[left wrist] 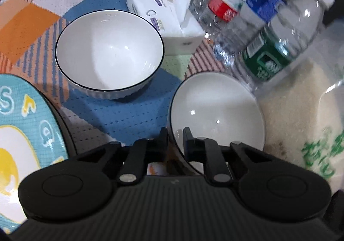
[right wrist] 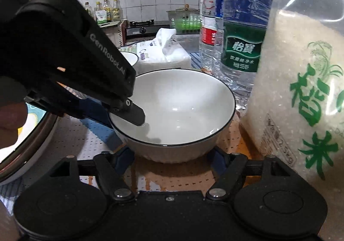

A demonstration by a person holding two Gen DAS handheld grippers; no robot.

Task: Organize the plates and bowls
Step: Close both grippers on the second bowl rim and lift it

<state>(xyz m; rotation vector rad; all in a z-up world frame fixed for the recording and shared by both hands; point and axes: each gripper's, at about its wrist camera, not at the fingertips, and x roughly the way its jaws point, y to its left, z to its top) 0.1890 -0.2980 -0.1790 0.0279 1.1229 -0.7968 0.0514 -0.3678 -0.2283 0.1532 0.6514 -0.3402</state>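
Note:
Two white bowls with dark rims are on the patterned mat. My left gripper (left wrist: 175, 133) is shut on the near rim of the nearer bowl (left wrist: 217, 116), one finger inside and one outside; the bowl looks tilted. The second bowl (left wrist: 109, 49) stands upright further back left. In the right wrist view the left gripper (right wrist: 129, 112) grips the left rim of the same bowl (right wrist: 178, 112). My right gripper (right wrist: 172, 155) is open, its fingers spread on either side of that bowl's base. A plate with a teal egg pattern (left wrist: 23, 133) lies at the left, also in the right wrist view (right wrist: 25, 144).
A tissue pack (left wrist: 163, 10) lies behind the far bowl. Several water bottles (left wrist: 268, 32) stand at the back right, and a clear bag of rice (right wrist: 301, 101) stands close to the right of the gripped bowl. A stove and jars are in the background.

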